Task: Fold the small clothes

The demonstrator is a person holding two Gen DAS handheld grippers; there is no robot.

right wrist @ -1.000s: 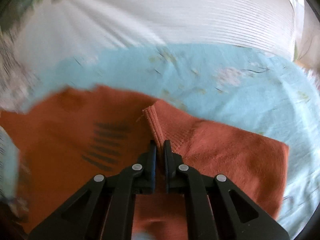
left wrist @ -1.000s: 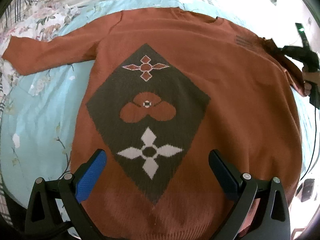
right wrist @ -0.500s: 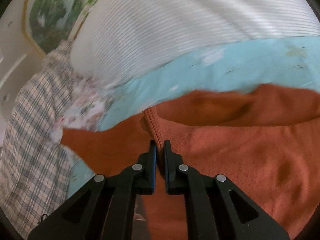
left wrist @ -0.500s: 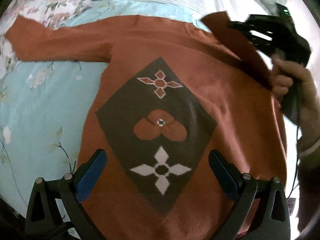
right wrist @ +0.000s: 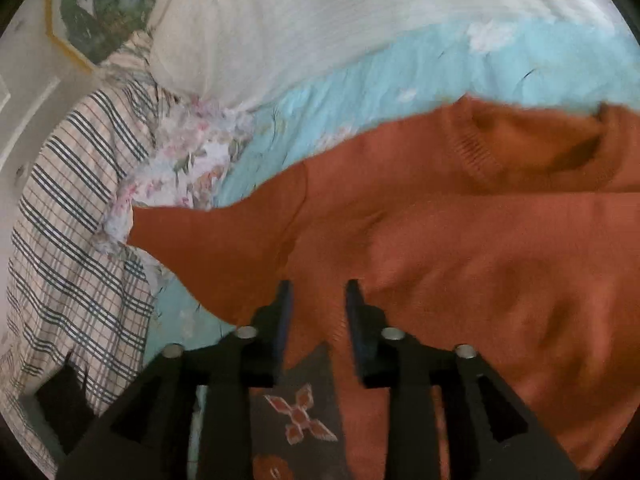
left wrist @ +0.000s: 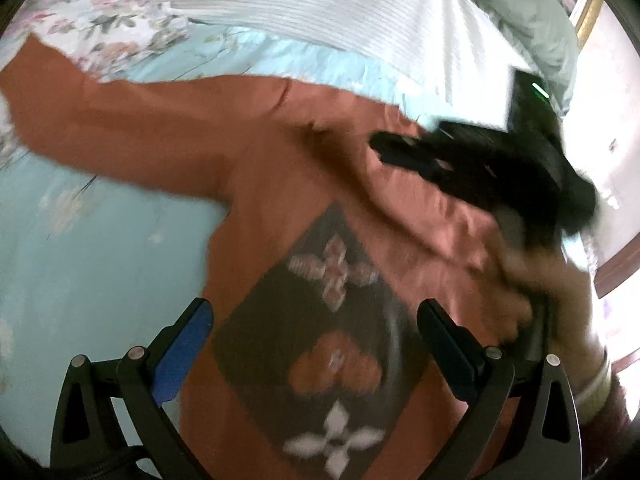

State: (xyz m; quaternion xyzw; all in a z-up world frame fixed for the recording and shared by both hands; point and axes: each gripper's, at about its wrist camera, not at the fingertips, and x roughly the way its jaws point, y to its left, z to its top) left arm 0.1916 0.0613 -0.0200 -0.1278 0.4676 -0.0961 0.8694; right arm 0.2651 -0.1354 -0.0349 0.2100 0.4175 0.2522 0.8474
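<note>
Sweater (left wrist: 280,208) fabric, rust-orange with a dark diamond panel (left wrist: 320,344) of flower motifs, is spread across a pale blue floral sheet (left wrist: 92,264). In the left wrist view the left gripper (left wrist: 316,340) is seen with its jaws spread wide above the diamond panel, nothing between them. At two o'clock in that view the right gripper (left wrist: 384,146) is seen from outside, blurred, over a sleeve (left wrist: 432,216) laid diagonally across the chest, with the person's hand (left wrist: 536,280) behind it; the other sleeve is stretched out toward nine o'clock. Whether its jaws are parted cannot be told from this side.

That is settled by the right wrist view: the right gripper (right wrist: 316,300) is shown with its jaws just having been opening, a clear gap between them, and the folded sleeve (right wrist: 480,264) lying under and past the fingertips, released rather than pinched. Only this view shows the ribbed neckline (right wrist: 532,152) at one o'clock, a plaid cloth (right wrist: 68,248) at nine o'clock and a framed picture (right wrist: 96,12) at eleven o'clock. A white striped pillow (right wrist: 320,20) is visible at twelve o'clock in both views.
</note>
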